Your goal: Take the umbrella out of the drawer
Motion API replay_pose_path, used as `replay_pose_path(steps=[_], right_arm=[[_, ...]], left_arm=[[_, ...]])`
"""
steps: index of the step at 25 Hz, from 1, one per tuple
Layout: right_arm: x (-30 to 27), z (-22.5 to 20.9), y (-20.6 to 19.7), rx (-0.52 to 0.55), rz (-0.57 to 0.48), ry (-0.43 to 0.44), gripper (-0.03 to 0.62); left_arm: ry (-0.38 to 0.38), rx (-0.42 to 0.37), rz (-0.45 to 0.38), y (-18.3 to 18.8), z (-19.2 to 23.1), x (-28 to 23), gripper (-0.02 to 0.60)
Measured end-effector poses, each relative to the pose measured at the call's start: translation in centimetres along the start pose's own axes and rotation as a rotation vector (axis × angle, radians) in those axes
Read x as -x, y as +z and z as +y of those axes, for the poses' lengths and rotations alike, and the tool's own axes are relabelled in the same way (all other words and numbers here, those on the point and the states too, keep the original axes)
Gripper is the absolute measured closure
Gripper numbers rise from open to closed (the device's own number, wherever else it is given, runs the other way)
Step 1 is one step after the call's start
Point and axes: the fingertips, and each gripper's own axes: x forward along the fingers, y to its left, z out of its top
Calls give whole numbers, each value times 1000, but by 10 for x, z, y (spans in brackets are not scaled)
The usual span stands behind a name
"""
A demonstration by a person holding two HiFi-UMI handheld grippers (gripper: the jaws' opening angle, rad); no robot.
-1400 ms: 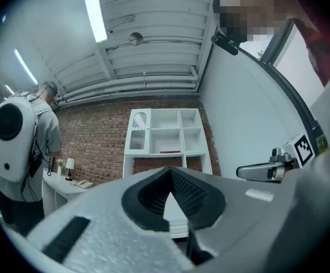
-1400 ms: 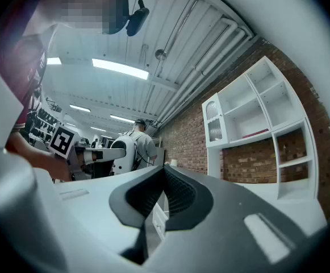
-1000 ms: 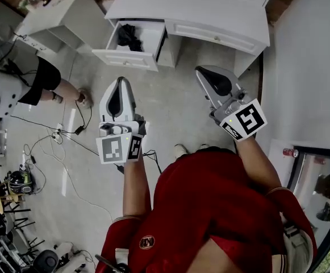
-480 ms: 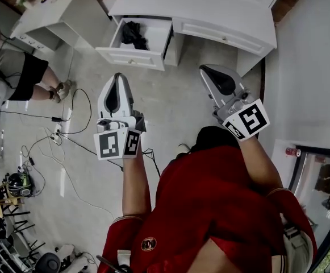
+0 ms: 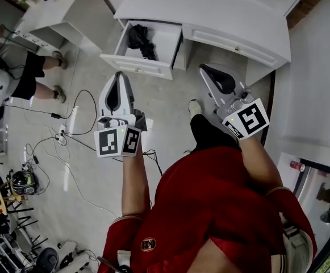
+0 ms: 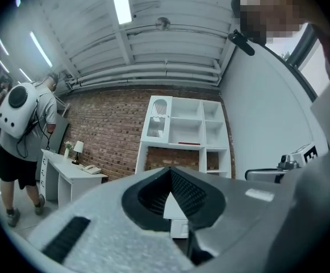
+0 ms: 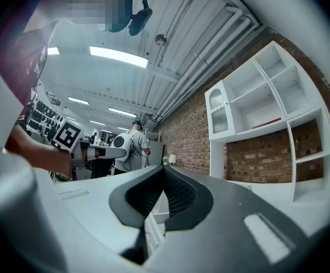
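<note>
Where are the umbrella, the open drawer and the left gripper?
umbrella (image 5: 140,37), head view, its dark folded body.
drawer (image 5: 135,65), head view, front panel.
left gripper (image 5: 119,75), head view, closed tips.

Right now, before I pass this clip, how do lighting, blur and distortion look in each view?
Head view: evenly lit and sharp; the umbrella is only a dark bundle in the open drawer. Left gripper view: heavy fisheye, dark corners, the ceiling lamp blown out, close jaws soft. Right gripper view: same fisheye bending the white shelf unit; strip light bright, no smear.
</note>
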Motion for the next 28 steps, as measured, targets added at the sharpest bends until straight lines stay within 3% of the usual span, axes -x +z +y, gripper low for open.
replay_pose_path(steps=[8, 17, 28], right_arm=[[-75, -92, -12, -8, 11, 24, 583], [-161, -191, -53, -43, 42, 77, 583], [-218, -239, -79, -94, 82, 101, 583]], left_arm=[[71, 53, 63, -29, 43, -116, 578], [194, 105, 163, -101, 105, -238, 578], [358, 222, 354, -195, 171, -307, 554]])
